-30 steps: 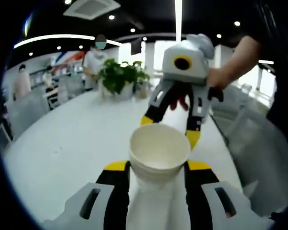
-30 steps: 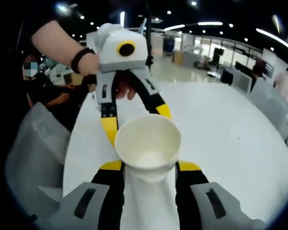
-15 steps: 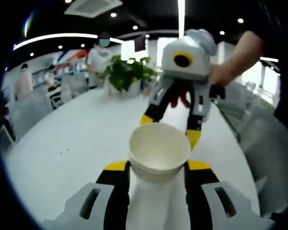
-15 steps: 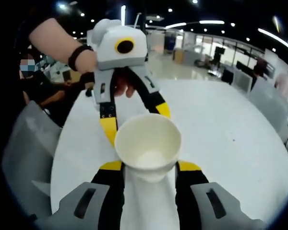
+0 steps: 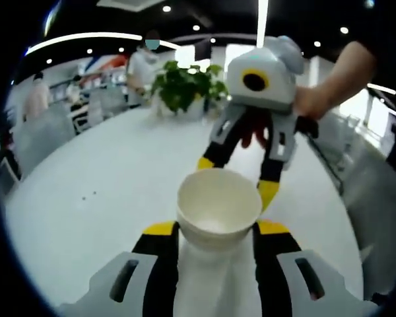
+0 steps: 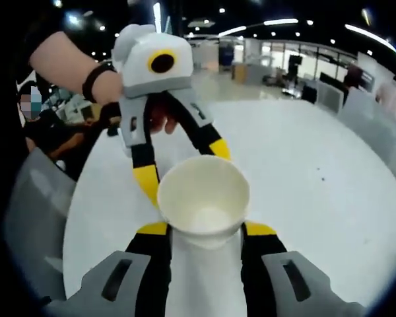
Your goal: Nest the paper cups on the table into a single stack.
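Paper cup stack [image 5: 218, 211] [image 6: 203, 203]: one, smooth white, tapered, open rim facing the cameras; above the white round table [image 5: 99, 198] [image 6: 317, 178].
Left gripper [image 5: 218, 230] [image 6: 181, 166]: yellow-tipped jaws pinching the stack's sides.
Right gripper [image 6: 203, 230] [image 5: 236, 175]: jaws pinching the same stack.
Potted plant [image 5: 185, 89]: one, leafy, at the far table edge.
Change: grip unchanged; both views have shifted slightly.

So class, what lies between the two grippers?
In both views, a white paper cup lies between them: the left gripper and right gripper both clamp it, each reaching in from the opposite side.
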{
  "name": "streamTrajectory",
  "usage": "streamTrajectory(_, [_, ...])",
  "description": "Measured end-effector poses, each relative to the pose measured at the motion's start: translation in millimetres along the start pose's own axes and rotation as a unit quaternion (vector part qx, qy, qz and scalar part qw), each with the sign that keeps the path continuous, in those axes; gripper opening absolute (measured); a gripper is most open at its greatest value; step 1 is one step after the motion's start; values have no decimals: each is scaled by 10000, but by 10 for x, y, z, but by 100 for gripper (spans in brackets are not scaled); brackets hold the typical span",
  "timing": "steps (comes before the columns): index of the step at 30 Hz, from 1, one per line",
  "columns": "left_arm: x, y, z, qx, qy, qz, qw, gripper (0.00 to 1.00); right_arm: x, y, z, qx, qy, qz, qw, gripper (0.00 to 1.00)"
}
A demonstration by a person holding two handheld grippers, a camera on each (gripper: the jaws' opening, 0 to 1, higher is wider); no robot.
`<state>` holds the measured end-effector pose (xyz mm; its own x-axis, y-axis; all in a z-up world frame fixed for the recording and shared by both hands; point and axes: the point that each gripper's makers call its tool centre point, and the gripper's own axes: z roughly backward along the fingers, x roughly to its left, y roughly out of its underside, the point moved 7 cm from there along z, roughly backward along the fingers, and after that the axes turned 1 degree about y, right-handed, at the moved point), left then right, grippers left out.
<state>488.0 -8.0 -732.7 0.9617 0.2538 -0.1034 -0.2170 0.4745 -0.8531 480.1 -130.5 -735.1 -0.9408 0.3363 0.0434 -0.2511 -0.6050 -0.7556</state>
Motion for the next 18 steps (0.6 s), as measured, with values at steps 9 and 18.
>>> streamTrajectory(9, [-7,32,-4,-26,-12,265,9996,43,14,10,1,-61,-2,-174,9998,38])
streamTrajectory(18, [33,52,28,-17,-291,282,9992,49,20,31,27,-60,63,-241,9997,39])
